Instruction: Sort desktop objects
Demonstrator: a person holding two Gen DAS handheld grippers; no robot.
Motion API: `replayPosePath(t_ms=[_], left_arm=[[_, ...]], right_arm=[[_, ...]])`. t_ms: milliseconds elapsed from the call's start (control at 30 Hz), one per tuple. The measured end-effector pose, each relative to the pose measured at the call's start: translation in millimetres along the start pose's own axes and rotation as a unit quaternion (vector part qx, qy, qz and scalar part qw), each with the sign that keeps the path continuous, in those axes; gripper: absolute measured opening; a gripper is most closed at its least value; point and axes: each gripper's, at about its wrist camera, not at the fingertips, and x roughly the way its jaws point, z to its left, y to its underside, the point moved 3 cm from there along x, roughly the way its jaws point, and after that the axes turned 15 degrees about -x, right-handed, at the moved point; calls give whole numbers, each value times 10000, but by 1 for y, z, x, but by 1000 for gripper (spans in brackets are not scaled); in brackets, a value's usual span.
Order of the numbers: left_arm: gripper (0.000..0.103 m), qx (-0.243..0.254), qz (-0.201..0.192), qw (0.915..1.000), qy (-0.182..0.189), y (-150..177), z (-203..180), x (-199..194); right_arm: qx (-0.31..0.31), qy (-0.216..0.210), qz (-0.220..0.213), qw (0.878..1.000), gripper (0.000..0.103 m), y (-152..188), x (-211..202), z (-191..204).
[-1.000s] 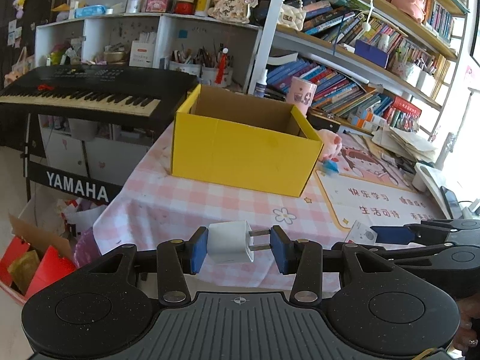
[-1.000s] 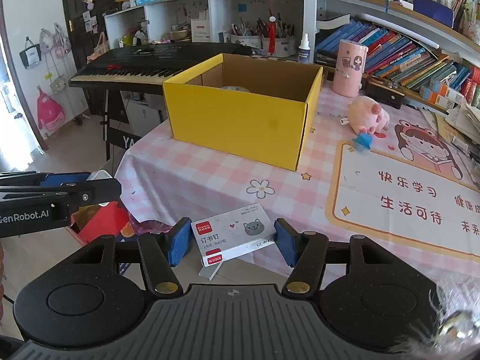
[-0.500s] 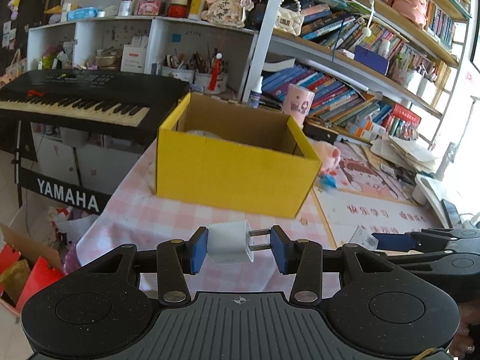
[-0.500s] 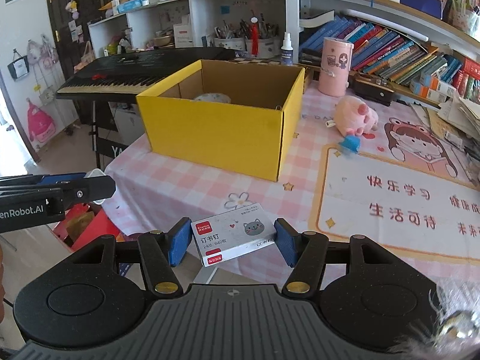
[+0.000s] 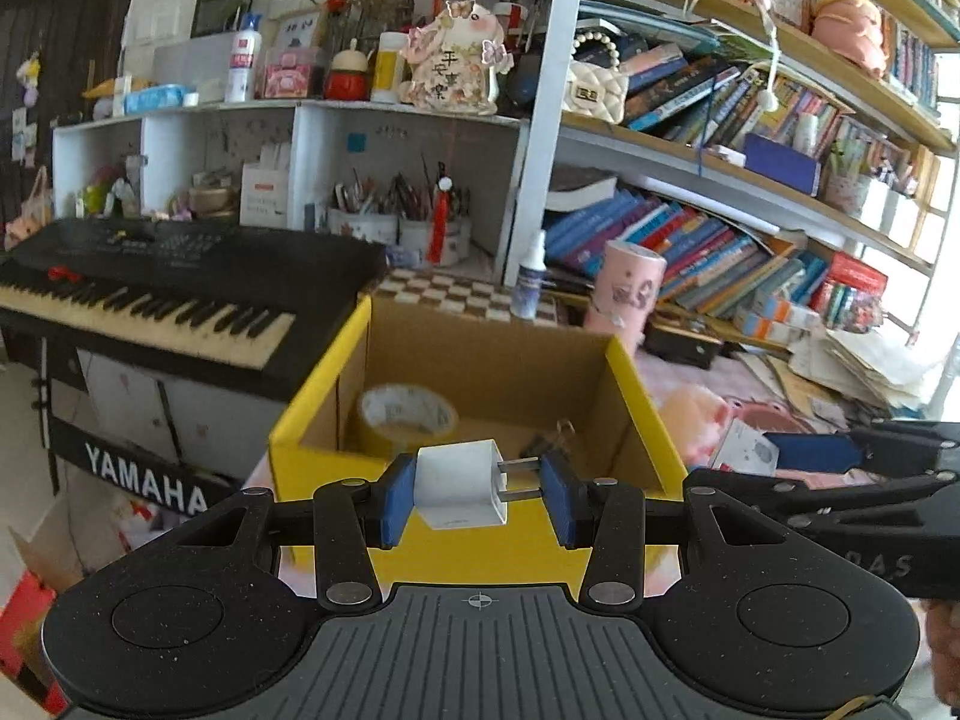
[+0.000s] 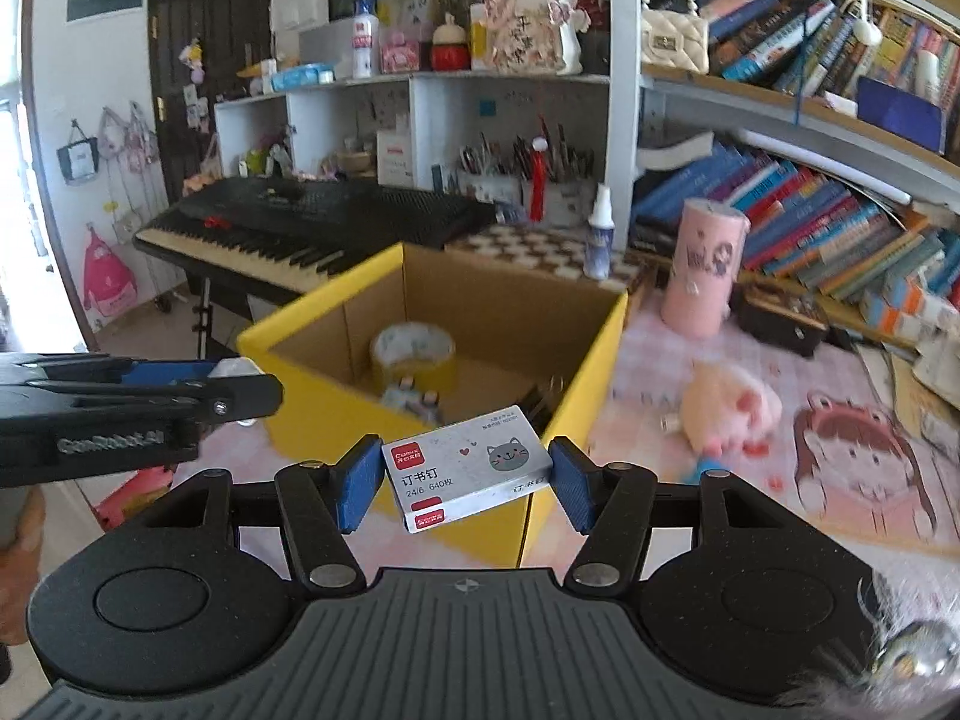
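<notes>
Yellow box, pink gingham, blue pads

The cardboard box [image 6: 456, 324] is showing yellow outside and plain brown inside; at its twelve o'clock a tape roll [image 6: 413, 354] is looking yellowish, though blurred. The white charger plug [image 5: 462, 492] is sitting between blue pads [image 5: 398, 501]. The tablecloth [image 6: 648, 360] is showing pink-and-white checks, the staple box [image 6: 468, 468] a grey cat face.

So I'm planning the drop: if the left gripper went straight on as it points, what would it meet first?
Probably the yellow box: its near wall or open inside; depth is unclear. The left gripper holds the white plug.
</notes>
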Motion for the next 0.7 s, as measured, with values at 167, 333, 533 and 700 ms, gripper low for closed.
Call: replayPosePath(t_ms=[167,333,533,700], left_arm=[[43,108,-8,9997,-232,-12,-11,35],[43,155,216,9980,-578,-13,-16,77],[43,324,724,9946,-668,-10,-23,110],[43,276,1129,9909,-681,-4,-27,128]], right_arm=[[-28,-84,-187,9998,57,-21,24,-31],[-199,6,-194,9996,57,-41,54,-60],[-549,-414,39,9976,57,-55,105,-74],[-1277,-831,625,9863,57,-67,160,-66]])
